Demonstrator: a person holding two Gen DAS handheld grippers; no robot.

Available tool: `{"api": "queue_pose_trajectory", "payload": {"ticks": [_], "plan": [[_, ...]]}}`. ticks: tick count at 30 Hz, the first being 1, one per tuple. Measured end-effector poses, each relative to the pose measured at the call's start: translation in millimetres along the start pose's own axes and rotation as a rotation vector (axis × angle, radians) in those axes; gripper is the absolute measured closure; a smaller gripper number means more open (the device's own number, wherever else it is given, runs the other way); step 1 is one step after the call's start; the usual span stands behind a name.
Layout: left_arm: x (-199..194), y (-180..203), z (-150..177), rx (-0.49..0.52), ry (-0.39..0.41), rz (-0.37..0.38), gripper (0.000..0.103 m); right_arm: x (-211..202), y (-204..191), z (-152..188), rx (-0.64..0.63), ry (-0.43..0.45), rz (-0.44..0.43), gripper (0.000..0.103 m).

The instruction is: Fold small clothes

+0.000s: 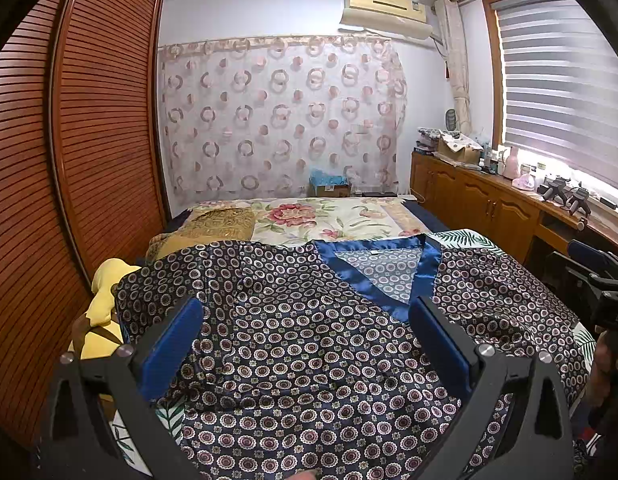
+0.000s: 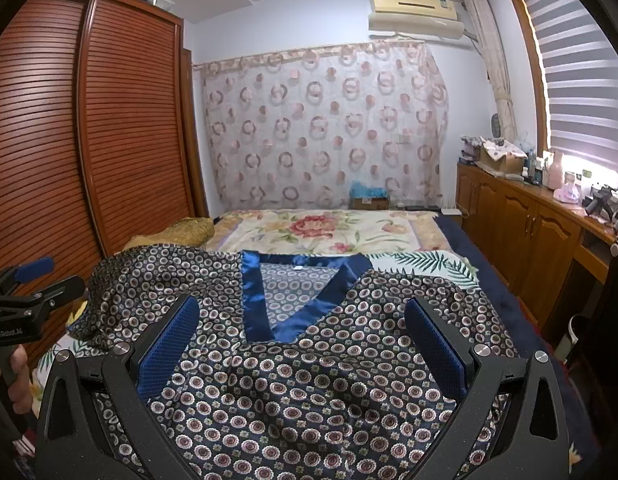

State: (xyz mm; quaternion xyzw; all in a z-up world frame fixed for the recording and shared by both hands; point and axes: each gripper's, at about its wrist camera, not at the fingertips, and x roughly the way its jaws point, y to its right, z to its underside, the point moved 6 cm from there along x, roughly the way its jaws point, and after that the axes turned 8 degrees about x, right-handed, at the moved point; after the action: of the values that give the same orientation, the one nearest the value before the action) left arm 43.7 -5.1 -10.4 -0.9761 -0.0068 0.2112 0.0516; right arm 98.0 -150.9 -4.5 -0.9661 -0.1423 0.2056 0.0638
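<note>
here a patterned top (image 1: 309,352) lies on the bed (image 1: 333,216) by the wardrobe (image 1: 101,120); each gripper gapes wide, empty.

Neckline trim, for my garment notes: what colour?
Solid shiny blue neckline trim, clearest in the right wrist view.

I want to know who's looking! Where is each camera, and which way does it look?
Left wrist: sits on the left gripper, looks along its open fingers over the patterned top toward the curtain; right gripper at the edge.
Right wrist: sits on the right gripper, same direction; left gripper and hand show.
Both share the top, bed, curtain.
</note>
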Motion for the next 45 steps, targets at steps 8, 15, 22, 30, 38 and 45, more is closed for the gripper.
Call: {"api": "queue_pose_trajectory", "payload": {"ticks": [8,15,22,30,38,45], "plan": [[-1,0,0,0.000,0.000,0.001,0.000,0,0,-1,-0.009,0.005,0.002,0.000],[7,-2,9,-0.004,-0.019,-0.002,0.000,4,-1,0,-0.008,-0.004,-0.003,0.000],[25,-22,26,-0.018,-0.064,-0.020,0.000,17,0,13,-0.003,-0.037,-0.030,0.000],[46,-62,56,-0.043,-0.142,0.001,0.000,44,-5,42,-0.037,-0.113,-0.066,0.000],[58,-114,82,-0.078,-0.204,-0.019,0.000,77,-3,71,-0.079,-0.211,-0.060,0.000],[68,-171,108,-0.207,-0.261,0.002,0.010,84,-9,79,-0.113,-0.258,-0.068,0.000]]}}
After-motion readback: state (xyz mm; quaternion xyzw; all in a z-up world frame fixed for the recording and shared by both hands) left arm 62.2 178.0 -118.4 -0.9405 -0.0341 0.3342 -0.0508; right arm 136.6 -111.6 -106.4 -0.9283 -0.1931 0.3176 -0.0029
